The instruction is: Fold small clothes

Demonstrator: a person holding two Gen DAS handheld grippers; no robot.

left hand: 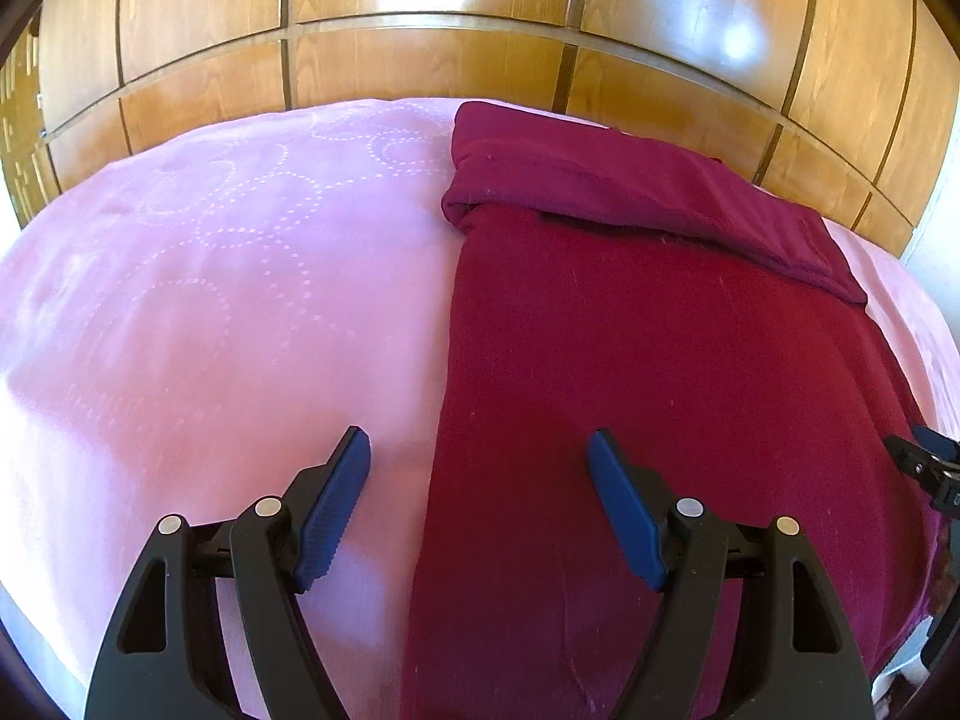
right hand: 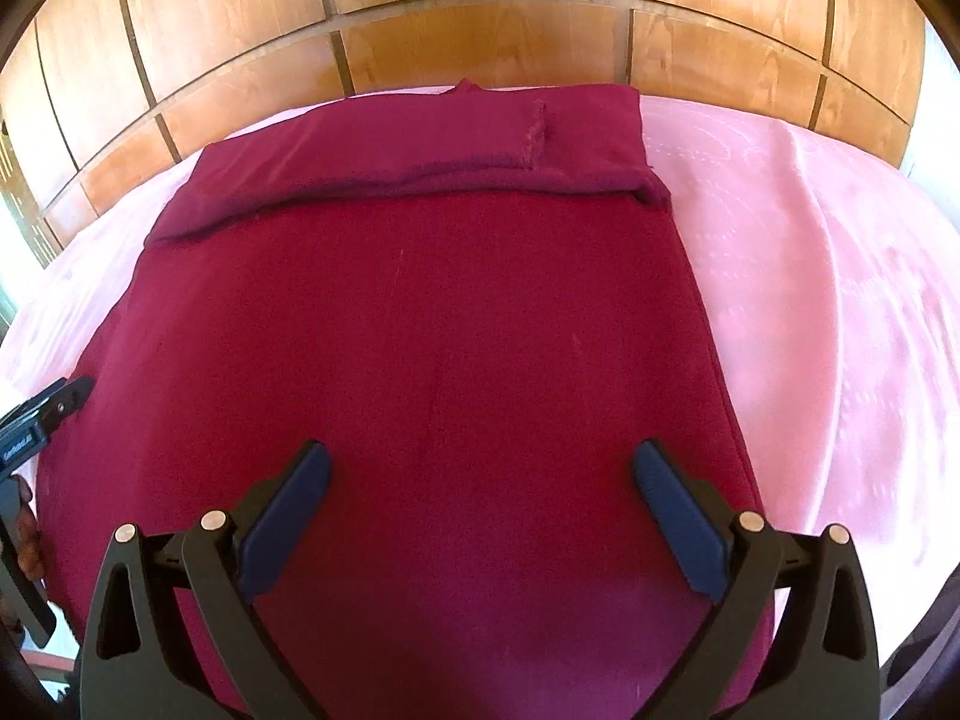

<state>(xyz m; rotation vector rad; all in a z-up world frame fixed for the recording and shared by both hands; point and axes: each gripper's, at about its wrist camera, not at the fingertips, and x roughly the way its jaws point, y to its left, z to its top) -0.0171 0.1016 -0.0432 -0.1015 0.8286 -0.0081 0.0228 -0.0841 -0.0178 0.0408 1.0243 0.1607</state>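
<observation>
A dark red garment (left hand: 660,360) lies flat on a pink bedspread (left hand: 210,300), with its sleeves folded across the far end (left hand: 630,180). My left gripper (left hand: 480,450) is open and empty, hovering over the garment's near left edge. My right gripper (right hand: 480,462) is open and empty above the garment (right hand: 420,312) near its front right side. The folded sleeves (right hand: 420,144) lie at the far end in the right wrist view. Each gripper shows at the edge of the other's view: the right one (left hand: 927,468), the left one (right hand: 42,414).
A wooden panelled headboard (left hand: 420,48) stands behind the bed, also seen in the right wrist view (right hand: 480,18). The pink bedspread (right hand: 810,276) spreads out on both sides of the garment.
</observation>
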